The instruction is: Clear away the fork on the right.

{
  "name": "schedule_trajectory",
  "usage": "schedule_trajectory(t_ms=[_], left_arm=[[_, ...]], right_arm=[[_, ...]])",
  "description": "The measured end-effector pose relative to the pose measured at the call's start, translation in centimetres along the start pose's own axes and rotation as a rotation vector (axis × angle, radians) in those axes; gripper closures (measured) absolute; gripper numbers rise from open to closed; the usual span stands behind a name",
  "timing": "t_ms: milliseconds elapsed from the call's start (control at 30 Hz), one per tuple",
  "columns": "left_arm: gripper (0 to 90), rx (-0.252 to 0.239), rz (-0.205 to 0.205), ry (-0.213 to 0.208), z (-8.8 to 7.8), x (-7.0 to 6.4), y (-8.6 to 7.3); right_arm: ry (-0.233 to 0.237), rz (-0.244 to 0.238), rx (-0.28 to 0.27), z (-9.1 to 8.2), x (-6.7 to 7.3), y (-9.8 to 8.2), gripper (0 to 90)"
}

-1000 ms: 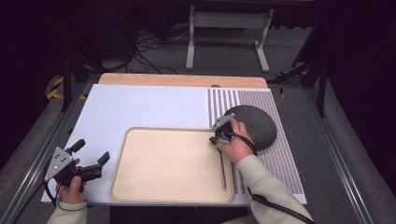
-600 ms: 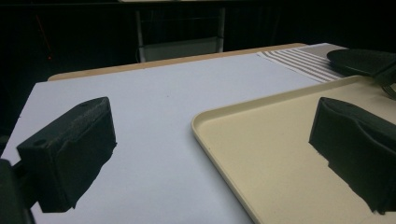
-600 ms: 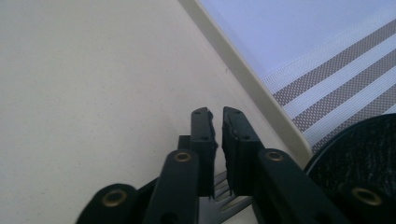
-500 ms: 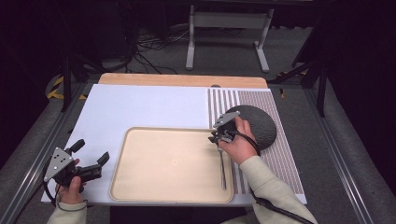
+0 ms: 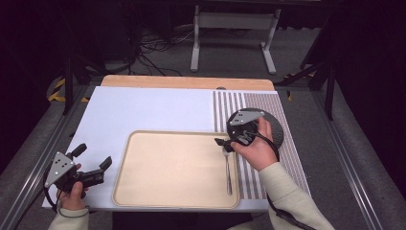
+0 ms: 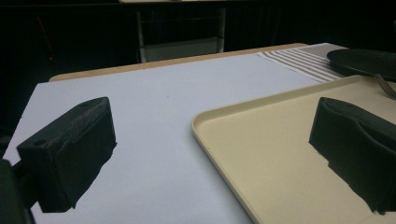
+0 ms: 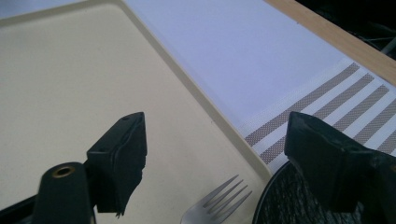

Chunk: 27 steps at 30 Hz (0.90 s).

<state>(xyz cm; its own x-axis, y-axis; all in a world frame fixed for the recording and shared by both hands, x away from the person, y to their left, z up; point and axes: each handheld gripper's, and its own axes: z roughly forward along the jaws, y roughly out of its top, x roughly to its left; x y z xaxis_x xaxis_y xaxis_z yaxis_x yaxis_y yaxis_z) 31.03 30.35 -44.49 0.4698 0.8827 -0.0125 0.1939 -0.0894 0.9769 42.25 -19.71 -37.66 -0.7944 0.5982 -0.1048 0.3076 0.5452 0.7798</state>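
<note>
Right gripper [image 5: 229, 142]: fingers [image 7: 122, 154] spread apart, empty, above the fork [image 5: 228, 168] tines. Fork lies along the right edge inside the beige tray [image 5: 143, 191]. Dark plate [image 5: 273, 125] just beside, on the striped mat [image 5: 287, 163]. Left gripper [image 5: 92, 162]: fingers parted, empty, at the bench [image 5: 158, 110] front-left, near the tray's corner.

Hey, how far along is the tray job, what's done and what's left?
Done: the fork lies in the tray by its right edge. In hand: nothing; the right gripper is open above the tines, the left gripper open beside the tray. Left: perhaps the dark plate on the striped placemat.
</note>
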Motion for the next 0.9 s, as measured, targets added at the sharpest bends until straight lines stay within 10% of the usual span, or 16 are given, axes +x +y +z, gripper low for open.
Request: schedule_trajectory(t_ms=[900], left_arm=[[1.0,0.001,-0.009,0.01,-0.2,0.2,-0.2]], right_arm=[[-0.018,0.069,-0.271,-6.5,-2.0,-6.2,15.9]])
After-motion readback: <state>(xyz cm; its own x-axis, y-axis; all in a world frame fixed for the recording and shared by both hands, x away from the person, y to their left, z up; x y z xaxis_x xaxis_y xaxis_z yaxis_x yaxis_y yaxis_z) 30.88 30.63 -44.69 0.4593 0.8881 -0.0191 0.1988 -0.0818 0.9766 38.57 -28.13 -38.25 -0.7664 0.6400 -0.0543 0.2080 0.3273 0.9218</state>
